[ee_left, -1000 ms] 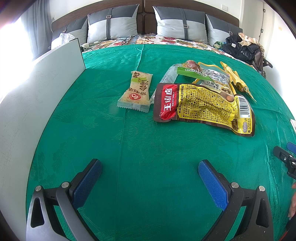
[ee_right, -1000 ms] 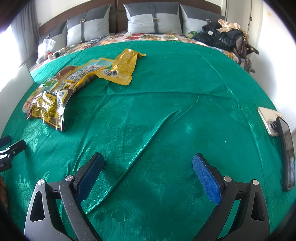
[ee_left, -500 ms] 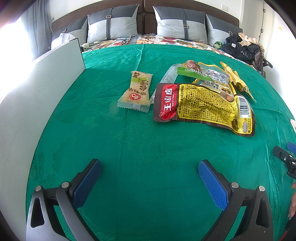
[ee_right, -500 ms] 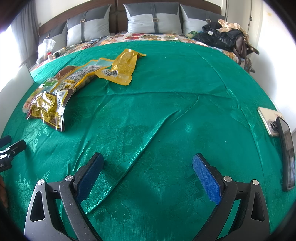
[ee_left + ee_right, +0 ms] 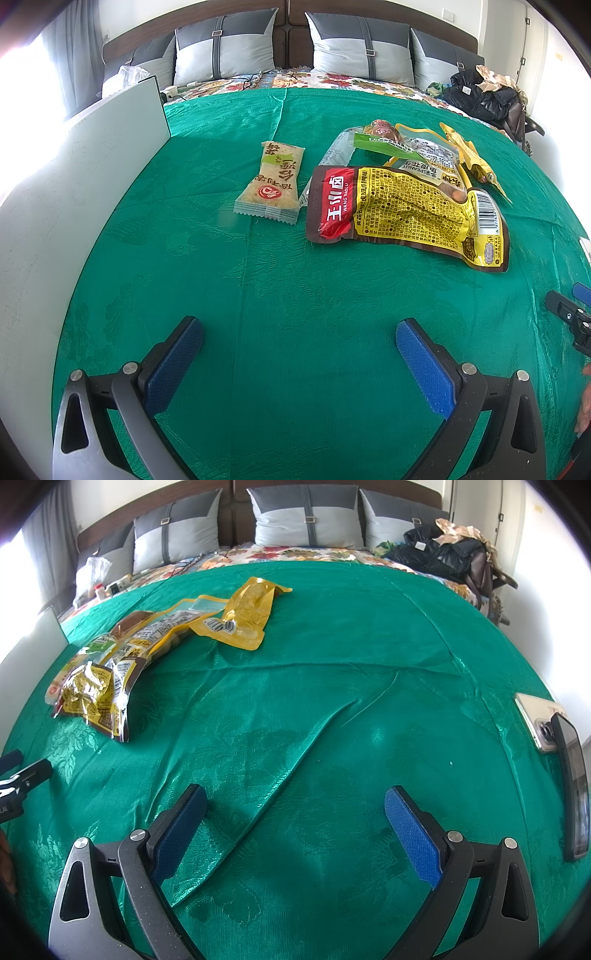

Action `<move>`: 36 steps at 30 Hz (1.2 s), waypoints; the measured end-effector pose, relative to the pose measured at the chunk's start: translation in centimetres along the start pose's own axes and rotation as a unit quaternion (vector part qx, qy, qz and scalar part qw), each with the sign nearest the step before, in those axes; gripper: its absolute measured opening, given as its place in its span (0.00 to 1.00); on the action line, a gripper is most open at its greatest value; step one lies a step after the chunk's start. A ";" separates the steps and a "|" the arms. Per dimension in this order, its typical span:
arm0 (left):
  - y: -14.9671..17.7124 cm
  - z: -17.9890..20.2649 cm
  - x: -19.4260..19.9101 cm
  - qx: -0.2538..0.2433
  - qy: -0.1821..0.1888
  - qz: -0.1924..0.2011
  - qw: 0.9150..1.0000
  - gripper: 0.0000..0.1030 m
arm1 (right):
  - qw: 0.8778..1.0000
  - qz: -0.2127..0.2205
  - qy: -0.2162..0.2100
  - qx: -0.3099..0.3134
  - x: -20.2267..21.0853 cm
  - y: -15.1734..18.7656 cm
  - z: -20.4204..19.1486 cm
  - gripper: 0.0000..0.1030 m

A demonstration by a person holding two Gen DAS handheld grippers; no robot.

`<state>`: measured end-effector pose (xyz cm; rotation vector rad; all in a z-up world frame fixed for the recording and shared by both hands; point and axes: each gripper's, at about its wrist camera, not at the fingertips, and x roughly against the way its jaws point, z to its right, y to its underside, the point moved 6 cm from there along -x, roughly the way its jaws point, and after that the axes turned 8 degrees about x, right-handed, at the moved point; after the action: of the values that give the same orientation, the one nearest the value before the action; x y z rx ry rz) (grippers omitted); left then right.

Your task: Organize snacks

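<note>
Several snack packs lie on a green bed cover [image 5: 295, 295]. In the left wrist view a beige cracker pack [image 5: 271, 184] lies apart, left of a large red-and-yellow pouch [image 5: 406, 212]. Behind the pouch lie a peanut bag [image 5: 424, 162], a green-labelled clear pack [image 5: 373, 144] and a yellow pouch [image 5: 472, 162]. In the right wrist view the pile [image 5: 110, 664] and the yellow pouch [image 5: 247, 616] lie far left. My left gripper [image 5: 299, 332] is open and empty, well short of the snacks. My right gripper [image 5: 295, 805] is open and empty over bare cover.
A white board [image 5: 74, 221] stands along the left side. Two phones [image 5: 554, 738] lie at the right edge. Pillows [image 5: 358, 48] line the headboard, and a dark bag [image 5: 484, 99] sits at the far right. The cover has wrinkles [image 5: 295, 757] in the middle.
</note>
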<state>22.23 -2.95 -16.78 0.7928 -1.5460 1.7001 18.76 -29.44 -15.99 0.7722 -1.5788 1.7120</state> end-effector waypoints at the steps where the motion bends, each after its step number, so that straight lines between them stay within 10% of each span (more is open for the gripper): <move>1: -0.1 0.1 0.0 0.000 0.000 0.000 1.000 1.00 | 1.000 0.000 0.000 0.000 0.0 0.0 0.0 0.96; 10: -1.2 -0.9 0.5 0.000 0.032 -0.022 0.999 1.00 | 1.000 0.000 0.000 0.000 0.0 0.0 0.0 0.96; 18: -11.4 -3.9 -2.0 0.079 0.024 -0.036 0.996 0.99 | 1.000 0.000 0.000 0.000 0.0 0.0 0.0 0.96; 23: -12.4 -1.8 -6.2 0.009 -0.009 -0.090 0.996 0.96 | 1.000 0.000 0.000 0.000 0.0 0.0 0.0 0.96; 25: -13.0 -1.4 -6.2 0.010 0.010 -0.068 0.998 0.84 | 1.000 0.000 0.000 0.000 0.0 0.0 0.0 0.96; 26: -13.2 -1.5 -6.2 0.020 0.019 -0.066 0.997 0.67 | 1.000 0.000 0.000 0.000 0.0 0.0 0.0 0.96; 27: -13.3 -1.8 -6.3 0.037 0.025 -0.072 0.996 0.29 | 1.000 0.000 -0.001 0.000 0.0 0.0 0.0 0.96; 28: -12.9 -2.0 -6.7 0.045 0.028 -0.090 0.994 0.19 | 1.000 0.000 0.000 0.000 0.0 0.0 0.0 0.96; 33: -12.3 -3.5 -6.1 0.076 0.040 -0.091 0.992 0.28 | 1.000 0.000 0.000 0.000 0.0 0.0 0.0 0.96; 36: -11.8 -3.3 -6.0 0.065 0.042 -0.100 0.992 0.66 | 1.000 0.000 0.000 0.000 0.0 0.0 0.0 0.96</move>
<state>35.45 0.38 -15.30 0.8989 -1.2655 1.6751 18.79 -29.40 -16.01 0.7731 -1.5790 1.7120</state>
